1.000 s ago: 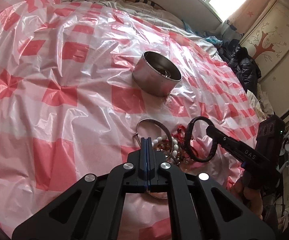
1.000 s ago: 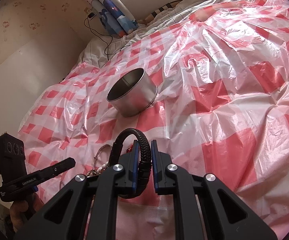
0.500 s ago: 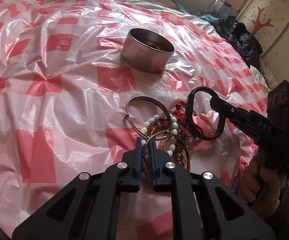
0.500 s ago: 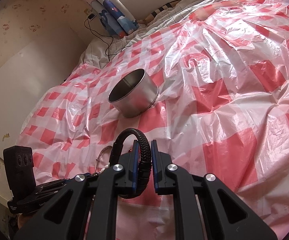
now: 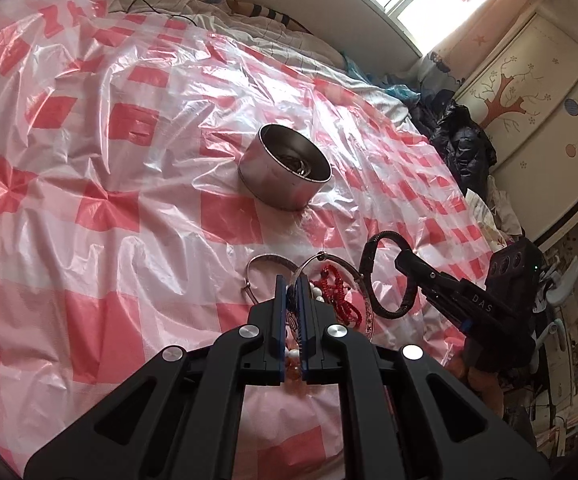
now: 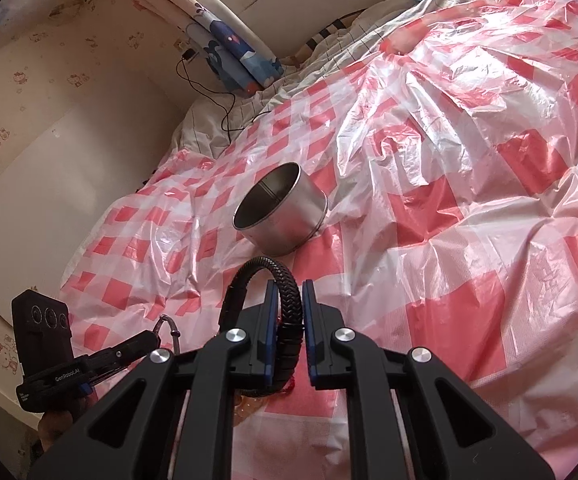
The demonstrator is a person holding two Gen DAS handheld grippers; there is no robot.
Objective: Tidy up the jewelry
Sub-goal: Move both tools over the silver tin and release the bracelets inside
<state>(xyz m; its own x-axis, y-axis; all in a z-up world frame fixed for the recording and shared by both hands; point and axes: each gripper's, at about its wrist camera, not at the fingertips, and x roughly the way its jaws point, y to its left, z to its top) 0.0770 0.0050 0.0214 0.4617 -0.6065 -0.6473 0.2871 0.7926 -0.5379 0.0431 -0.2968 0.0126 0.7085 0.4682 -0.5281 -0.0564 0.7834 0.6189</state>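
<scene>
A round metal tin (image 5: 285, 172) stands open on the checked plastic sheet, with some jewelry inside; it also shows in the right wrist view (image 6: 281, 216). My left gripper (image 5: 293, 284) is shut on a thin silver bangle (image 5: 353, 276) lifted above a pile of red beads (image 5: 337, 292) and pearl beads. My right gripper (image 6: 287, 292) is shut on a black braided bracelet (image 6: 289, 300), held in the air; it also shows in the left wrist view (image 5: 369, 256). Another silver bangle (image 5: 265, 260) lies on the sheet.
The red-and-white plastic sheet (image 5: 109, 200) covers a bed. A wardrobe (image 5: 529, 80) and dark clothes (image 5: 461, 140) are at the right. A wall (image 6: 49, 140) and a cable (image 6: 225, 112) lie beyond the bed's far side.
My left gripper closed on the silver bangle in the pile and lifted it. My right gripper holds the black bracelet about where it was.
</scene>
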